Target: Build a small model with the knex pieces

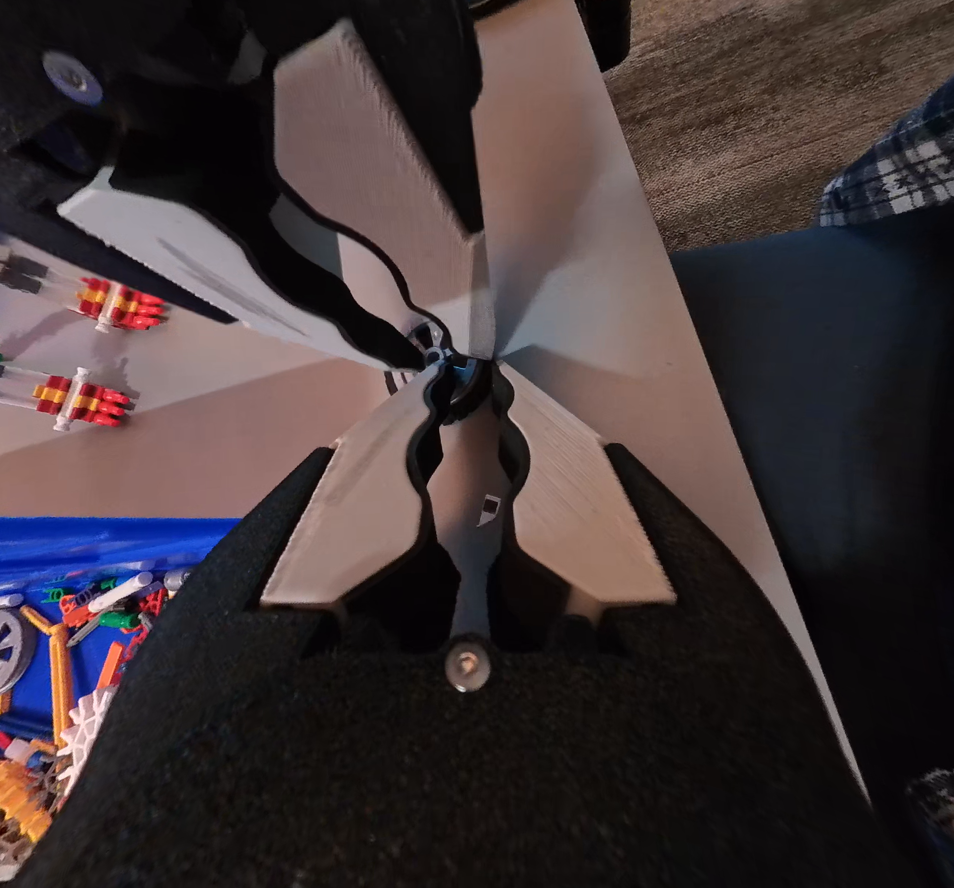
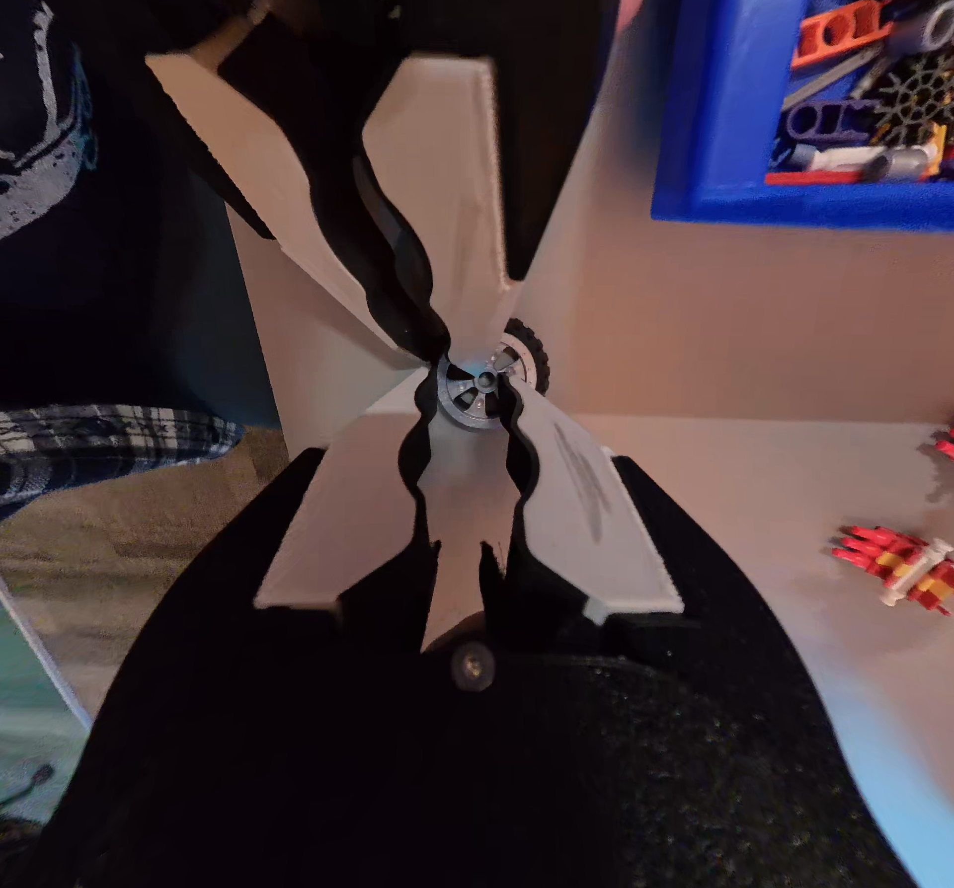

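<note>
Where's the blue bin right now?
The blue bin sits on the white table, upper right in the right wrist view, beyond the red-and-yellow assemblies.

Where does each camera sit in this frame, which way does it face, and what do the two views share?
Left wrist view: on the left gripper, looking along its fingers at a black tyre over the white table; plaid sleeve at right.
Right wrist view: on the right gripper, facing a grey wheel hub and the dark shirt.
Shared: both grippers meeting tip to tip, the blue parts bin, red-and-yellow assemblies.
</note>
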A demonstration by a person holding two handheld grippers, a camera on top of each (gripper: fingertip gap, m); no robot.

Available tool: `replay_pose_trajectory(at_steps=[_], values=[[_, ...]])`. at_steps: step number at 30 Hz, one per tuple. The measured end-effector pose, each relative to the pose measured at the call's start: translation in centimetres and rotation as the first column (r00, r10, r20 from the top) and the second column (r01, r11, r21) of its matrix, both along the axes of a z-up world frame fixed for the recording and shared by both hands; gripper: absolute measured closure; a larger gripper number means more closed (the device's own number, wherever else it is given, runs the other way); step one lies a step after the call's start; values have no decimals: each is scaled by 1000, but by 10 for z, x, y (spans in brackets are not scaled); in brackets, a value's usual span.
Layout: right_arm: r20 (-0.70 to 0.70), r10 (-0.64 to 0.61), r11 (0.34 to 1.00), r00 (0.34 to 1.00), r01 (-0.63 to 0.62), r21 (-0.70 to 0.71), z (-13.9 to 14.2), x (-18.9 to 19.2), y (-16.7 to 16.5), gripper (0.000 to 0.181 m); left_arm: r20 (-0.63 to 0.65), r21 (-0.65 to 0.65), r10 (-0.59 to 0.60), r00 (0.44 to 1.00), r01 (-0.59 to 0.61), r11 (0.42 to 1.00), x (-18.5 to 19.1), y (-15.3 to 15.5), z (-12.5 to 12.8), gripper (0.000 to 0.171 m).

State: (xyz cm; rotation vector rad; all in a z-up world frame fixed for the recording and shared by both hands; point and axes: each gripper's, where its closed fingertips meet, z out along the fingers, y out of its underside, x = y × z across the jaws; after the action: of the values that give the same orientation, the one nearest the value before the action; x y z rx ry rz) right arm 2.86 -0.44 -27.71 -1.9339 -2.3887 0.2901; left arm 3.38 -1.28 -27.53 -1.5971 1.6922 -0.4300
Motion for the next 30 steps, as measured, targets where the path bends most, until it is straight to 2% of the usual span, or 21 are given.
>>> replay_pose_trajectory(at_steps=[1, 6, 12, 18, 23, 28, 30], values=[[-24, -16, 1000, 1000, 16, -6, 0, 0, 0, 161, -2, 4, -1, 1000, 1, 1000, 0, 0, 0, 158], [-152, -122, 992, 981, 127, 20, 0, 1, 0, 159, -5, 5, -5, 1000, 5, 1000, 0, 0, 1, 158], [-317, -236, 966, 919, 258, 30, 1, -1, 0, 157, -6, 24, -10, 1000, 10, 1000, 1, 1, 0, 157], [-307, -231, 967, 923, 252, 32, 3, 1, -1, 152, -3, 16, -14, 1000, 14, 1000, 1, 2, 0, 157], [-288, -238, 970, 927, 243, -21, 6, 6, 2, 159, -3, 16, -14, 1000, 14, 1000, 1, 1, 0, 157], [-240, -184, 982, 953, 188, -7, 6, 9, 3, 161, -5, 13, -16, 1000, 16, 1000, 0, 2, 0, 157], [-232, -194, 980, 953, 197, -13, 6, 9, 7, 179, -5, 13, -15, 1000, 15, 1000, 1, 1, 0, 157]])
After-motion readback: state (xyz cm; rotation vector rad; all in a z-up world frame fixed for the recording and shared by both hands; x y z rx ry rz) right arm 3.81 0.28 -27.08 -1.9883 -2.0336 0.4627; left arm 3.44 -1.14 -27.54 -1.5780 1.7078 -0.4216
